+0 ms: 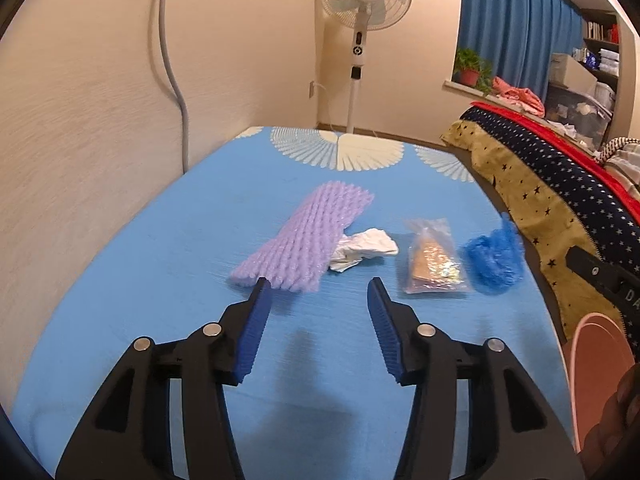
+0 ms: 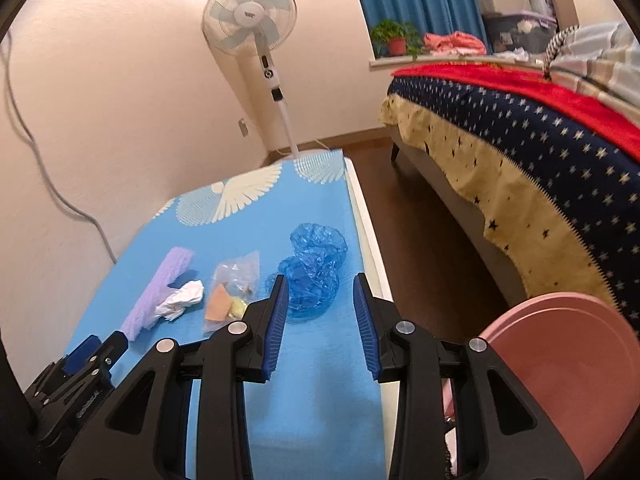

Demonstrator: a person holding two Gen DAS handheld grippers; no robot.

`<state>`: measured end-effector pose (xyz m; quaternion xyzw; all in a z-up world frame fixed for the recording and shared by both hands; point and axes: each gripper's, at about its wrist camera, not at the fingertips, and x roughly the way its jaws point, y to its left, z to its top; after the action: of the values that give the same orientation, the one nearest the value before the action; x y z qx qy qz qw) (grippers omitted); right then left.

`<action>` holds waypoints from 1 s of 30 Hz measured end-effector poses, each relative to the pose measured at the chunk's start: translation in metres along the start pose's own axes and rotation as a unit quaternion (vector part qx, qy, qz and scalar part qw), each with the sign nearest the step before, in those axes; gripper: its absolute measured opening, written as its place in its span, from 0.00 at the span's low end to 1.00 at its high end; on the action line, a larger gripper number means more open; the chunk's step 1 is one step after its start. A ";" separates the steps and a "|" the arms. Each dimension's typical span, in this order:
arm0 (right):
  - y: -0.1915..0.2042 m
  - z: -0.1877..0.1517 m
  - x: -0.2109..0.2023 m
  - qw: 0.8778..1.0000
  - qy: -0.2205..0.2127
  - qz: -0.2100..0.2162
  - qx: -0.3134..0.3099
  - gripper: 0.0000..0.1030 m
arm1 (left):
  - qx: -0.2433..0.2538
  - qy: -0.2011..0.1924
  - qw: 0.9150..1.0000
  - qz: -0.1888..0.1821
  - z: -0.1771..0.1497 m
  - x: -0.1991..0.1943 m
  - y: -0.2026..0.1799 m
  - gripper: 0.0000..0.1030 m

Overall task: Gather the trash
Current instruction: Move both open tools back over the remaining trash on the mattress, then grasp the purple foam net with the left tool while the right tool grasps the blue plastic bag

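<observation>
Several pieces of trash lie in a row on a blue table (image 1: 160, 260): a purple foam net (image 1: 304, 236), a crumpled white tissue (image 1: 366, 248), a clear plastic bag with orange scraps (image 1: 434, 260) and a crumpled blue plastic cover (image 1: 496, 258). My left gripper (image 1: 318, 284) is open and empty, its left finger tip just short of the foam net. My right gripper (image 2: 320, 280) is open and empty, hovering just short of the blue plastic cover (image 2: 316, 272). The foam net (image 2: 158, 292), tissue (image 2: 182, 300) and bag (image 2: 232, 288) lie to its left.
A pink bin (image 2: 560, 364) stands on the floor right of the table, also in the left wrist view (image 1: 596, 372). A bed with star-patterned covers (image 2: 540, 140) lies to the right across a strip of brown floor. A standing fan (image 1: 360, 20) is beyond the table.
</observation>
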<state>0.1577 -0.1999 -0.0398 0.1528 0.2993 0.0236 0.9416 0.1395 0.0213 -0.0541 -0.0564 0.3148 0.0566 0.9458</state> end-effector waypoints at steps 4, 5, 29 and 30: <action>-0.001 0.001 0.026 1.000 0.025 0.000 0.013 0.43 | 0.008 0.004 1.000 0.008 0.003 0.012 0.000 0.54; -0.001 0.002 0.029 0.999 0.029 -0.001 0.014 0.43 | 0.008 0.007 1.000 0.011 0.004 0.017 0.002 0.54; 0.007 -0.003 0.064 0.996 0.083 0.023 0.002 0.01 | -0.034 0.046 0.998 0.002 0.008 0.039 0.016 0.11; 0.008 -0.002 0.060 0.997 0.080 0.024 -0.002 0.01 | -0.034 0.042 0.999 0.000 0.009 0.035 0.016 0.11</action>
<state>0.2059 -0.1831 -0.0724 0.1552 0.3698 0.0587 0.9142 0.1705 0.0406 -0.0693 -0.0910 0.3524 0.0652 0.9291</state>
